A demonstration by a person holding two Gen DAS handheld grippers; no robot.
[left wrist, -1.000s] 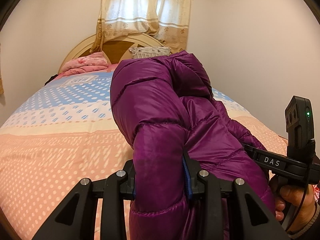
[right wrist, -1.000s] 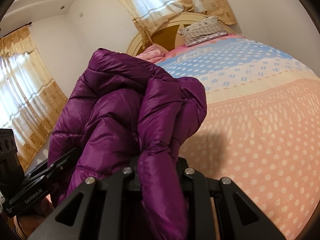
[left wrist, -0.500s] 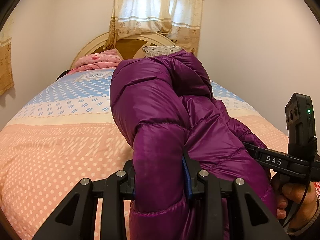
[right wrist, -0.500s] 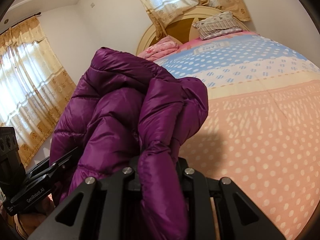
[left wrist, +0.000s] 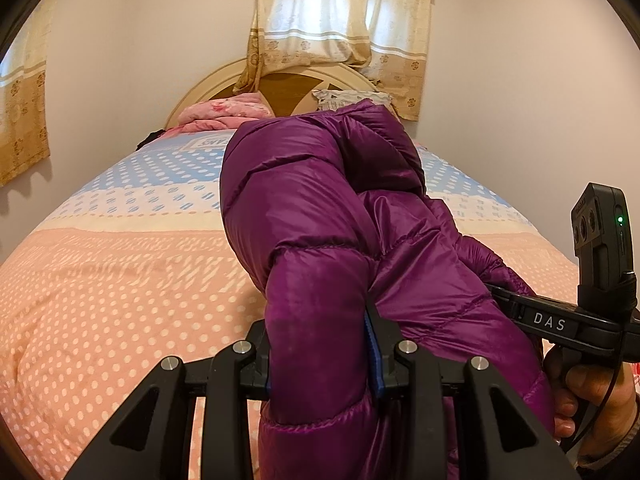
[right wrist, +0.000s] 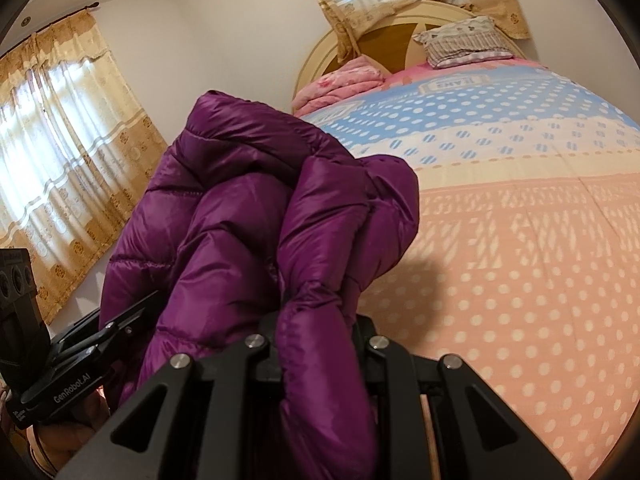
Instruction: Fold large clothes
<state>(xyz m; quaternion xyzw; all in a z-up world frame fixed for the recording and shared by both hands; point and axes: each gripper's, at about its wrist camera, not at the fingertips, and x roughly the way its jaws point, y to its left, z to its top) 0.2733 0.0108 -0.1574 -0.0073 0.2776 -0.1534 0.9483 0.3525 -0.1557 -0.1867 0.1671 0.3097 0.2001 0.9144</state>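
Both grips hold one purple puffer jacket (left wrist: 320, 216) above the bed (left wrist: 100, 280): the left hand-held gripper (left wrist: 320, 364) pinches a thick padded fold, the right hand-held gripper (right wrist: 316, 344) clamps a narrower bunched edge, and beyond lie pink bedding (left wrist: 224, 114), a headboard (left wrist: 208, 84) and curtains (left wrist: 340, 12).
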